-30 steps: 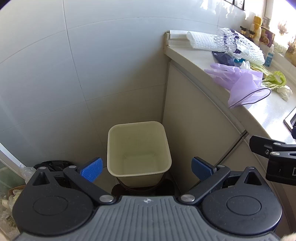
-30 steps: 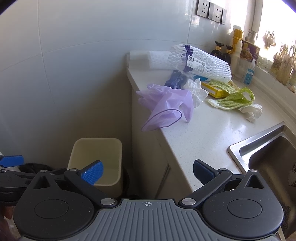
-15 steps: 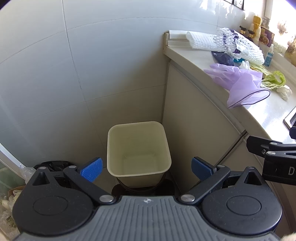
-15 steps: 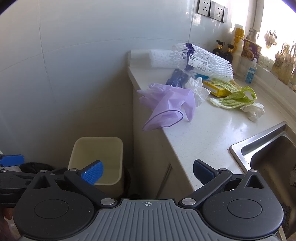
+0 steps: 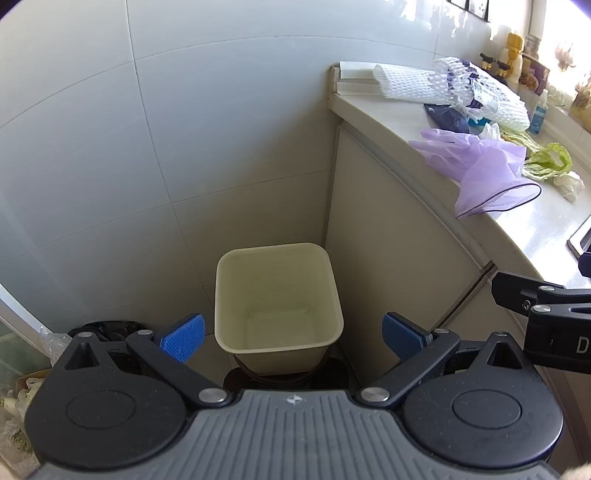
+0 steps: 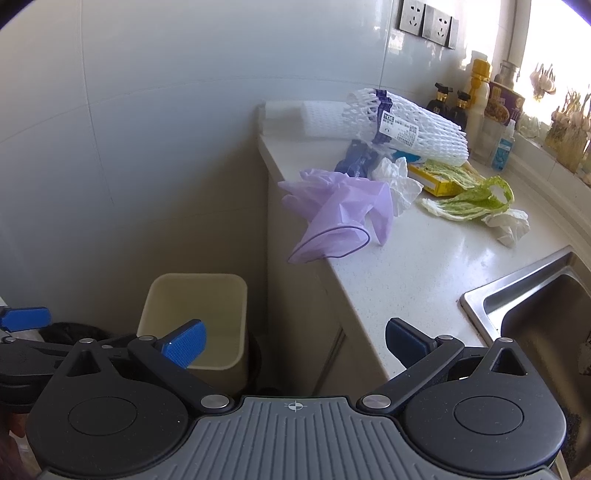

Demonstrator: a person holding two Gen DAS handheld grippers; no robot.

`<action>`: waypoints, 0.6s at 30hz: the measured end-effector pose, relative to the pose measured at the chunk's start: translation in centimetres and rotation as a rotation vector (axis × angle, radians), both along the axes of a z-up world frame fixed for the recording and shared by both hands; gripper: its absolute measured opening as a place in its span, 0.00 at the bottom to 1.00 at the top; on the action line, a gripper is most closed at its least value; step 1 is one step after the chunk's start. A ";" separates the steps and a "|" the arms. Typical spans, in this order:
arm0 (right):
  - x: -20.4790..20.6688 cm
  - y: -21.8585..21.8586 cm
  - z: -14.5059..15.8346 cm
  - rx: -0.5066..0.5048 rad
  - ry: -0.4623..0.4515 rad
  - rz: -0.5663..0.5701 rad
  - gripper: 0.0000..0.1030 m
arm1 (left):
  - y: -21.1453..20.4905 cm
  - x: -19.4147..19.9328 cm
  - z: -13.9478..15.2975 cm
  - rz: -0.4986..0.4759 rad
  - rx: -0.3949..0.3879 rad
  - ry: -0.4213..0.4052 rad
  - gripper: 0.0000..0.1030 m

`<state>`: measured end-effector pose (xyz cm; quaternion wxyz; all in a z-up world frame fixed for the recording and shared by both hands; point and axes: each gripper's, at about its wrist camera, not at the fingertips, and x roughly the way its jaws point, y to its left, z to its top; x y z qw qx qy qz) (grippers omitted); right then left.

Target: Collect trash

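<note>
An empty cream bin (image 5: 277, 306) (image 6: 195, 317) stands on the floor in the corner by the counter cabinet. On the white counter (image 6: 406, 273) lie a purple glove (image 6: 343, 214) (image 5: 480, 166) hanging over the edge, white foam netting (image 6: 406, 125), crumpled tissues (image 6: 508, 225), a cabbage leaf (image 6: 472, 199), a yellow box (image 6: 436, 181) and a dark blue wrapper (image 6: 356, 158). My left gripper (image 5: 291, 338) is open above the bin, holding nothing. My right gripper (image 6: 295, 341) is open near the counter's front edge, short of the glove.
A steel sink (image 6: 535, 317) is at the right. Bottles (image 6: 476, 92) line the counter's back by the window. Wall sockets (image 6: 428, 22) sit above. A black bag (image 5: 107, 328) and other bagged stuff lie on the floor left of the bin. The right gripper's body (image 5: 546, 317) shows in the left view.
The right gripper has crept forward and slightly right toward the counter, so the glove and litter look nearer. The left gripper has stayed still over the bin.
</note>
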<state>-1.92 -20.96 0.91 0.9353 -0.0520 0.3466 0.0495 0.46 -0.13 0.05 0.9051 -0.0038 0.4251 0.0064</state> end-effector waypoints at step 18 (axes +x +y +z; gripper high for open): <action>0.5 -0.8 -0.2 0.014 -0.015 -0.009 1.00 | 0.0 1.0 0.3 -0.016 -0.040 -0.024 0.99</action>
